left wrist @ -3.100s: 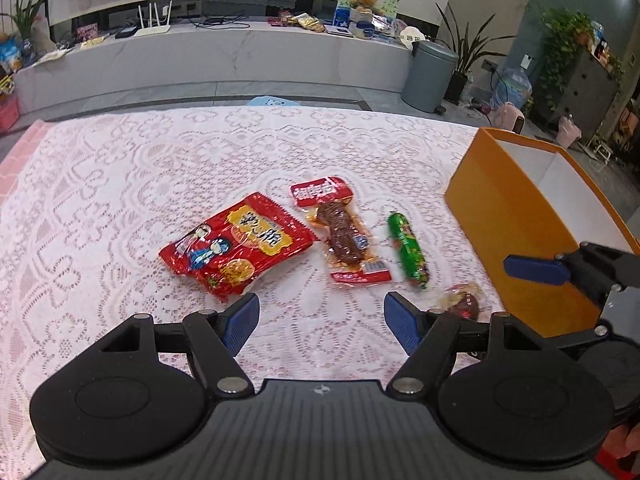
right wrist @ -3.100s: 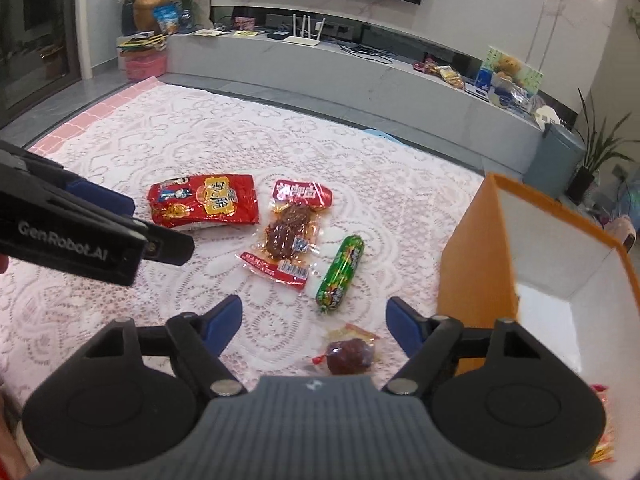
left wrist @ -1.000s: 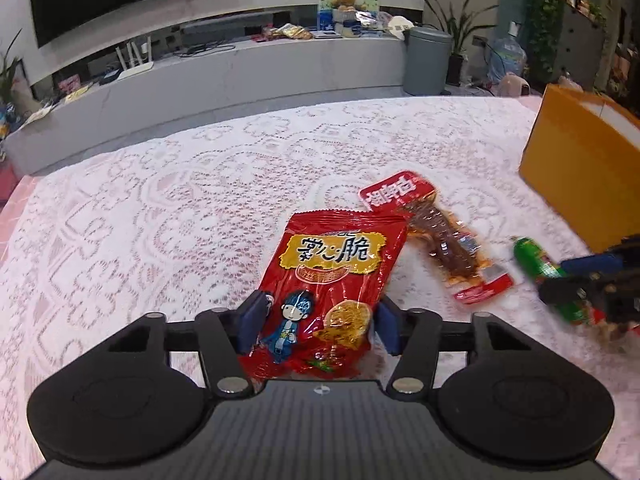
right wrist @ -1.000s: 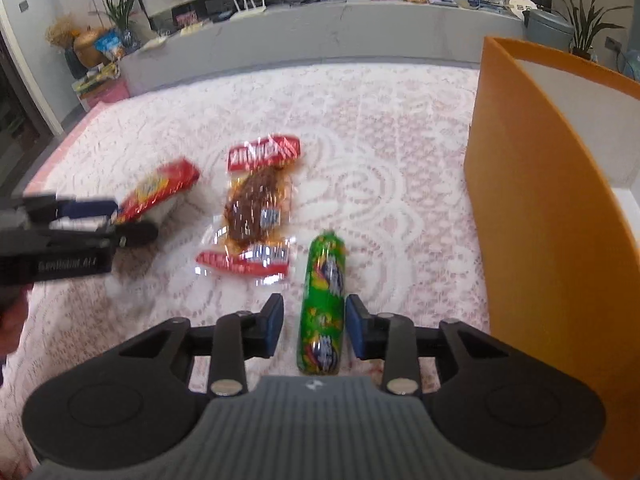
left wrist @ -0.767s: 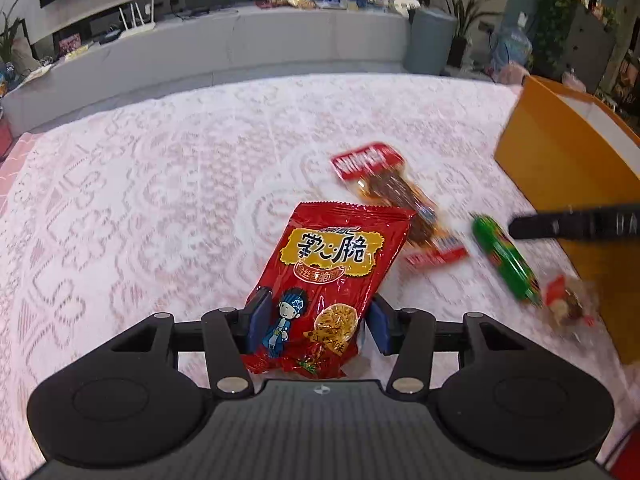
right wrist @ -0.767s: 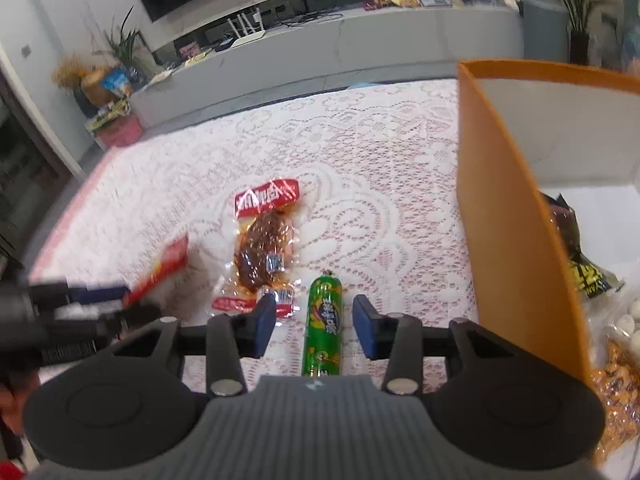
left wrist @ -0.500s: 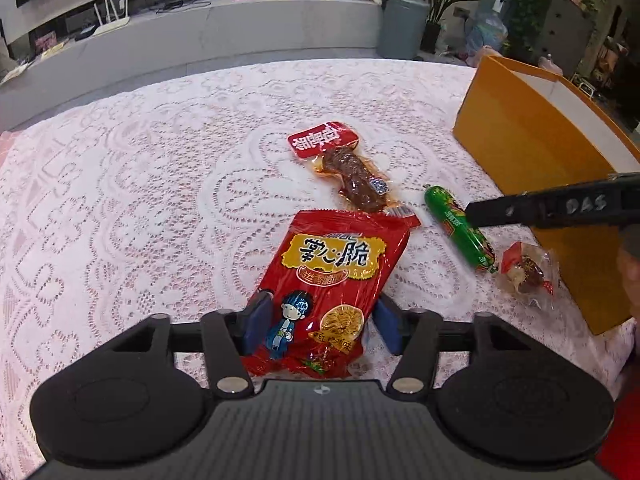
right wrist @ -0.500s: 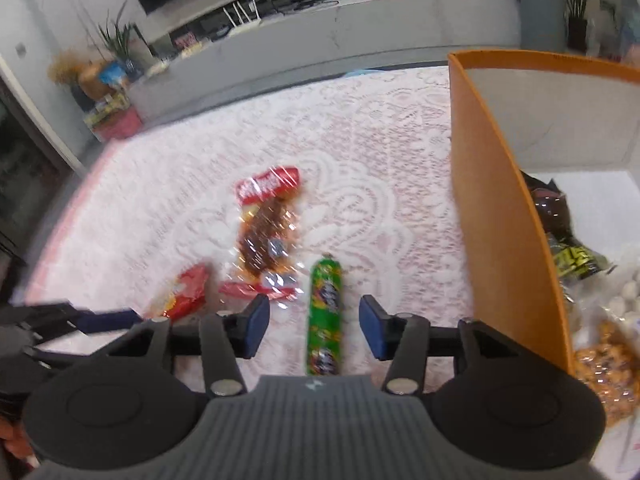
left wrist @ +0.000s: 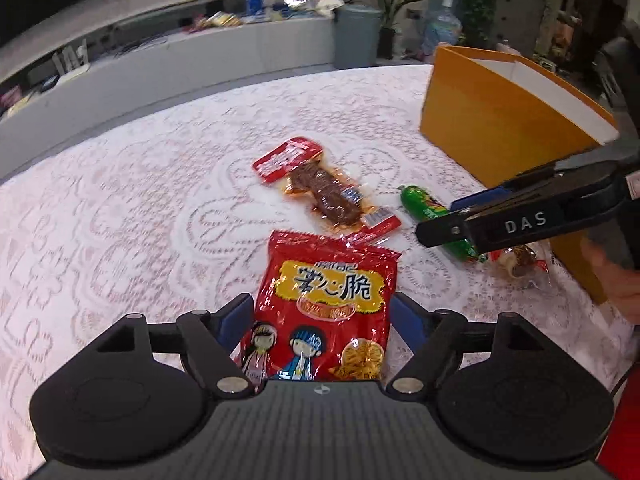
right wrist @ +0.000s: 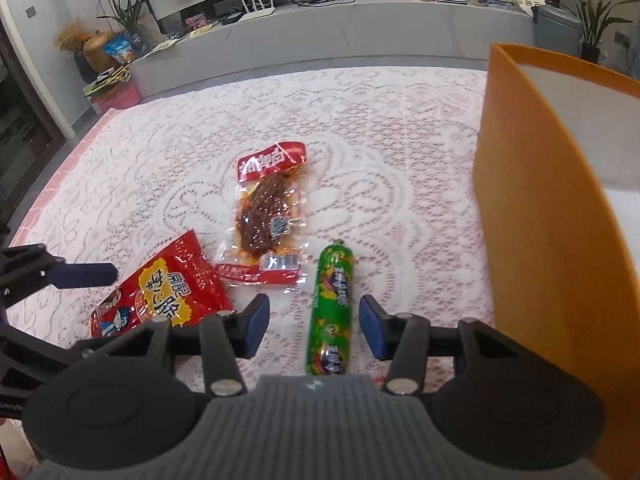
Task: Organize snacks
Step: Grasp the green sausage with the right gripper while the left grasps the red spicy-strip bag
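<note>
Nearest in the left wrist view, the left gripper [left wrist: 322, 322] is spread wide, and its jaws have just been opening. The red snack bag [left wrist: 326, 304] lies flat between them on the lace tablecloth [left wrist: 120, 208], but the blue pads are kept off its sides, so the bag is let go, not held. It looks as if the bag is put down there to be grabbed again in a better way.

In the right wrist view, the right gripper [right wrist: 314, 330] is set partly open over the green sausage [right wrist: 331, 308]. The sausage is lined up between the jaws, with a gap on each side, so nothing is gripped yet. The jaws are likely placed so that they can be closed on it.

A little farther off, the clear meat pack [right wrist: 267, 216] is left lying on the cloth. A small wrapped candy [left wrist: 518, 258] is seen beside the sausage. Farthest, the orange box [right wrist: 532, 216] is stood at the right, open at the top, so snacks can be dropped in.
</note>
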A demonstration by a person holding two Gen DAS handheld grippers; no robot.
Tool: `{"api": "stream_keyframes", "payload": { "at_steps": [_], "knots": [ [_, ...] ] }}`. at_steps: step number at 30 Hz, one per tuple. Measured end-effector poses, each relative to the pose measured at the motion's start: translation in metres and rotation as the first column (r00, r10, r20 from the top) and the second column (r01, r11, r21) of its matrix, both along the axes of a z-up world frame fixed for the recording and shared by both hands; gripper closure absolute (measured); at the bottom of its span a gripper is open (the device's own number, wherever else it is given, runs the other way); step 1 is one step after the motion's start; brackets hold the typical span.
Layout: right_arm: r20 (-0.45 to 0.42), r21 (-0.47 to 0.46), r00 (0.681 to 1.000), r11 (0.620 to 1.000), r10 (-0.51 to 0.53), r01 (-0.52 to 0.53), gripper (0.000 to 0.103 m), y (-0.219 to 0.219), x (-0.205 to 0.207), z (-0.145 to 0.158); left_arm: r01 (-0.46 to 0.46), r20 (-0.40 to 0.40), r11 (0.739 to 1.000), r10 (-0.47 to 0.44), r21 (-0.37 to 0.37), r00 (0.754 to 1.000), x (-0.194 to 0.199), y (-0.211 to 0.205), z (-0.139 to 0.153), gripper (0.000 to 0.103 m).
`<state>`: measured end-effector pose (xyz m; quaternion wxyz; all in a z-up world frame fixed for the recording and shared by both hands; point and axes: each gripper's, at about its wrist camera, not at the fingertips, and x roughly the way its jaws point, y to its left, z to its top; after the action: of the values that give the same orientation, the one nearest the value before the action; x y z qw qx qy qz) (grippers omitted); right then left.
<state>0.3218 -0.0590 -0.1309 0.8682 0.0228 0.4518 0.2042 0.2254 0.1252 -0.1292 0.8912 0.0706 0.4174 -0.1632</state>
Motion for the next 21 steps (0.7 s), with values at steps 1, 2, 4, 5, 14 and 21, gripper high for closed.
{"api": "stream_keyframes", "payload": {
  "at_steps": [1, 2, 4, 5, 14, 21],
  "knots": [
    [0.002, -0.002, 1.0, 1.0, 0.006, -0.006, 0.052, 0.002, 0.0, 0.0, 0.017, 0.011, 1.0, -0.017, 0.009, 1.0, 0.001, 0.0, -0.001, 0.012],
    [0.003, -0.004, 1.0, 1.0, 0.011, -0.011, 0.051, 0.003, 0.0, -0.001, 0.028, 0.014, 0.999, -0.028, 0.016, 1.0, 0.002, 0.0, -0.002, 0.009],
    [0.007, -0.009, 1.0, 1.0, 0.017, -0.017, 0.045, 0.005, -0.001, -0.001, 0.031, 0.003, 1.0, -0.031, 0.004, 1.0, 0.007, 0.003, -0.006, 0.007],
    [0.007, -0.013, 1.0, 1.0, 0.021, -0.021, 0.045, 0.006, -0.002, -0.001, 0.027, -0.009, 1.0, -0.028, -0.01, 1.0, 0.009, 0.005, -0.007, 0.007],
    [0.024, -0.083, 0.999, 0.996, 0.036, -0.033, 0.046, 0.014, 0.002, -0.011, 0.087, -0.036, 0.996, -0.087, -0.004, 0.996, 0.011, -0.003, -0.015, 0.002],
    [0.078, -0.189, 0.995, 0.981, 0.067, -0.051, 0.062, 0.024, -0.003, -0.014, 0.125, -0.043, 0.99, -0.122, 0.065, 0.992, 0.011, -0.018, -0.028, 0.0]
  ]
}}
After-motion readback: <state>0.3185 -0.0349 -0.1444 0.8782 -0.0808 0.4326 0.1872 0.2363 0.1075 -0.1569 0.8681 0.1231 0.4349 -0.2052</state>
